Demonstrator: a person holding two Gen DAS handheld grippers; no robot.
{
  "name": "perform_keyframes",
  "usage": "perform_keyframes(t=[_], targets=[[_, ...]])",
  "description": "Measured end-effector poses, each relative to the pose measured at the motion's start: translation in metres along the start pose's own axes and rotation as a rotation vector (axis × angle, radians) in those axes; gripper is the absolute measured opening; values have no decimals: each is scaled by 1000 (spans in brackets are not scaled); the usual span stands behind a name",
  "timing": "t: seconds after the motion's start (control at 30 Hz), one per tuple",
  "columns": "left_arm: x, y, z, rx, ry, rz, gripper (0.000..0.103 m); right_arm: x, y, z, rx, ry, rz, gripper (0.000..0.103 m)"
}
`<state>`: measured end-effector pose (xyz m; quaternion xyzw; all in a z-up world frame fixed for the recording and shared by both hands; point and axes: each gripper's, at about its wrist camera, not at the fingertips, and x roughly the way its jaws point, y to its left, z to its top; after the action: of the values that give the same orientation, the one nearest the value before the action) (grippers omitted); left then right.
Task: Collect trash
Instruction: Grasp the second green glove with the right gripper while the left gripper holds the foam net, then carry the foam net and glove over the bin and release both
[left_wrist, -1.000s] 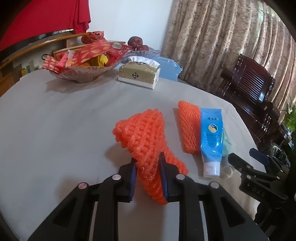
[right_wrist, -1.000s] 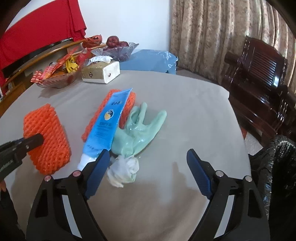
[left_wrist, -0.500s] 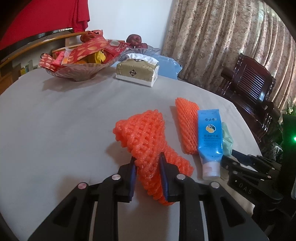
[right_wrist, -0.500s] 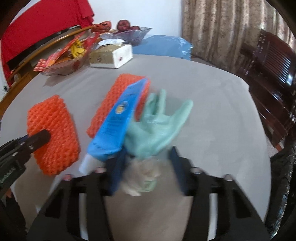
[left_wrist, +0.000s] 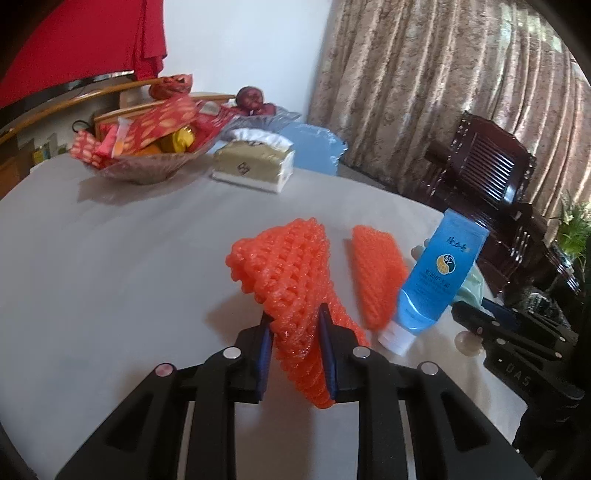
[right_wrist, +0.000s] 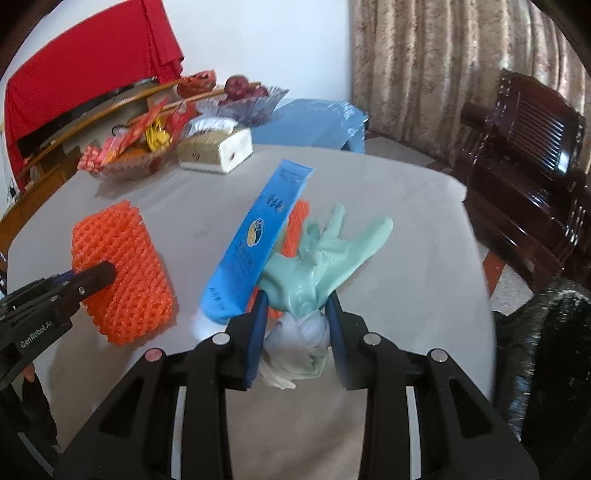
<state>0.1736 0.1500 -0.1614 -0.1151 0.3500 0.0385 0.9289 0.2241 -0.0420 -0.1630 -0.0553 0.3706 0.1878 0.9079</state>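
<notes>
You see a matt grey cloth table (right_wrist: 424, 229), spongy orange foam netting (left_wrist: 291, 266), a glossy blue plastic tube (right_wrist: 258, 243), a smooth pale green rubber glove (right_wrist: 325, 258), polished dark wood chair (right_wrist: 532, 155), patterned fabric curtain (left_wrist: 424, 74).

Obscured regions. In the right wrist view, the second orange foam net (right_wrist: 295, 236) lies mostly hidden behind the blue tube (right_wrist: 258, 240) and the green glove (right_wrist: 321, 258). The tube's cap end is covered by the near finger. The black bag (right_wrist: 554, 350) is cut off at the right edge. Print on the tube is too small to read.
</notes>
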Motion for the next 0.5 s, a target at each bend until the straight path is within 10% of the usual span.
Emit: perform_keyframes(t=[0.5], targets=[[-27, -36, 6, 62, -31, -52, 23, -55, -21, 10, 5, -101, -21, 31]])
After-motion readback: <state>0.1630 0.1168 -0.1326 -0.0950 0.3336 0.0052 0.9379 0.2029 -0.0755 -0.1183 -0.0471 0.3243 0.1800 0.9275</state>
